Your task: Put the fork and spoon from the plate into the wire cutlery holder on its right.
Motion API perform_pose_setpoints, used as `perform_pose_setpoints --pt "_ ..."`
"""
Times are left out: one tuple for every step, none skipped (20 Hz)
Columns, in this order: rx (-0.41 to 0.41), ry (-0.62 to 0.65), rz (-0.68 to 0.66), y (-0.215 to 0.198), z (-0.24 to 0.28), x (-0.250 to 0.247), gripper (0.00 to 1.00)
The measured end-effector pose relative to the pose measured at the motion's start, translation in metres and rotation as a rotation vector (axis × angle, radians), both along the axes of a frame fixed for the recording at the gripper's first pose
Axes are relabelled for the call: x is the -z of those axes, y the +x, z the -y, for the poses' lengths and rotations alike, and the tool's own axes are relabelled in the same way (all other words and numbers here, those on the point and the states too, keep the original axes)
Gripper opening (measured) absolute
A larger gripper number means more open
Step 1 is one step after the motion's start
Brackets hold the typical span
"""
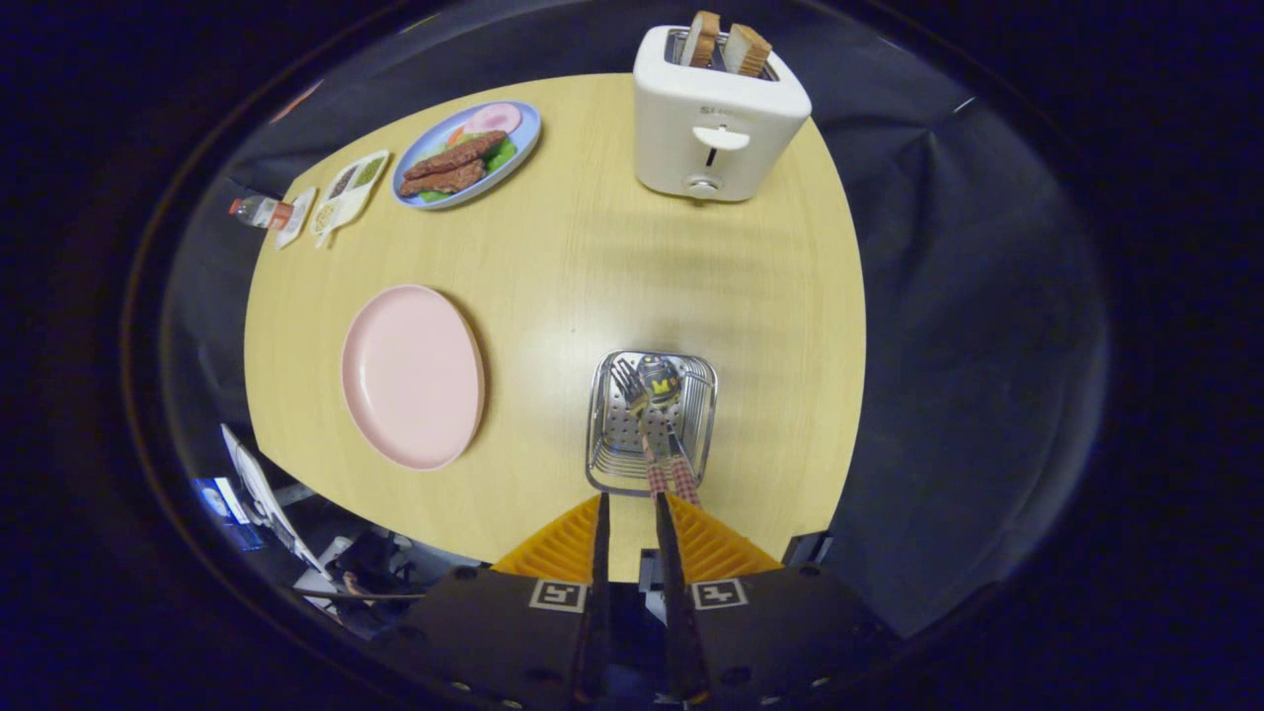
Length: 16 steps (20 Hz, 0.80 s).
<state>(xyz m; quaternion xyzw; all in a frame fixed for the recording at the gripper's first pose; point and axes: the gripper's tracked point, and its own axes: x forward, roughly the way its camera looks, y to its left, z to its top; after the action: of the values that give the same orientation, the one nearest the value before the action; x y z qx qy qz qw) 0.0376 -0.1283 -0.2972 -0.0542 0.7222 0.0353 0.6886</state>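
Note:
The wire cutlery holder (705, 415) stands on the wooden table just ahead of my fingers. The fork (628, 381) and the spoon (659, 378) lie in it side by side, heads at the far end. Their red-checked handles (670, 474) stick out over the near rim toward my right fingertip (681, 513). My gripper (632, 500) hovers over the table's near edge, open by a narrow gap with nothing between the fingers. The pink plate (413, 375) sits left of the holder with nothing on it.
A white toaster (716, 128) with two bread slices stands at the table's far side. At the far left are a blue plate of meat and greens (466, 155), a small divided tray (351, 188) and a bottle (259, 210). Black cloth hangs right of the table.

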Motion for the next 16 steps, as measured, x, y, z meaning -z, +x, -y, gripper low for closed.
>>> perform_pose_setpoints --pt "0.015 0.007 0.031 0.002 -0.003 -0.004 0.26" --pt "0.026 0.018 0.066 0.003 -0.007 -0.008 0.28" --pt "0.035 0.021 0.11 0.006 -0.009 -0.012 0.29" --pt "0.032 0.027 0.163 0.01 -0.013 -0.017 0.29" --pt "0.029 0.046 0.215 0.014 -0.02 -0.024 0.3" --pt "0.035 0.062 0.255 0.013 -0.027 -0.029 0.32" --pt "0.039 0.069 0.278 0.011 -0.031 -0.033 0.41" --pt "0.044 0.086 0.301 0.008 -0.038 -0.032 0.47" --pt "0.048 0.108 0.326 0.005 -0.048 -0.036 0.54" --pt "0.05 0.141 0.352 0.002 -0.06 -0.043 0.61" --pt "0.052 0.16 0.373 0.001 -0.069 -0.047 0.69" --pt "0.05 0.166 0.401 -0.002 -0.075 -0.051 0.76" --pt "0.047 0.161 0.435 -0.002 -0.08 -0.057 0.84" --pt "0.044 0.153 0.477 0.0 -0.086 -0.062 0.91" --pt "0.041 0.139 0.518 -0.001 -0.091 -0.071 0.98" --pt "0.041 0.13 0.547 -0.004 -0.095 -0.078 0.98"
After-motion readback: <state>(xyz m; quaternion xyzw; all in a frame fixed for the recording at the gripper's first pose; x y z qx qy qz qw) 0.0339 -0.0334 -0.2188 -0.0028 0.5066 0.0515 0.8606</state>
